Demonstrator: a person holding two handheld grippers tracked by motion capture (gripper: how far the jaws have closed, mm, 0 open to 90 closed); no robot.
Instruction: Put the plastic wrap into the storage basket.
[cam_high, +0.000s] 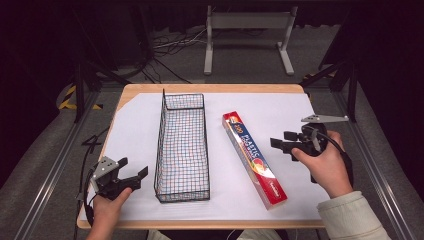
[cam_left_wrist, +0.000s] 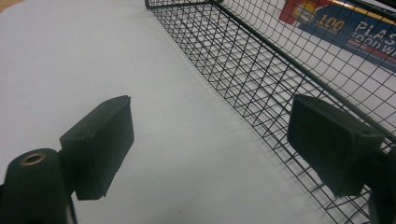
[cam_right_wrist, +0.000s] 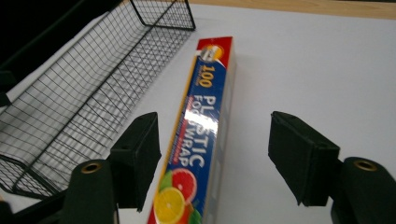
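dark floor with loose cables and a grey metal stand lies beyond the bench (cam_high: 135, 95), whose wooden top carries a white sheet; on that sheet a long wire basket (cam_high: 182, 150) stands empty, its length running away from the person, and a box of plastic wrap (cam_high: 254, 159) lies flat to its right, slanted a little, well apart from the basket wall; the box seems laid out that way so a gripper can come at its long sides from the right, and the basket seems to wait beside it as the place to put it; the right gripper (cam_high: 283, 145) sits just beside the box's right edge, level and pointing left toward it, held in a hand with the wrist low over the sheet; in the right gripper view its jaws stand apart with the box (cam_right_wrist: 198, 135) showing between them, one jaw over the box's near edge, nothing pressed; i judge it is lining up for a grasp not yet made; the left gripper (cam_high: 134, 175) rests near the bench's front left corner, angled toward the basket's near end, jaws apart and holding nothing, with the basket wall (cam_left_wrist: 261, 88) just beside its right jaw.
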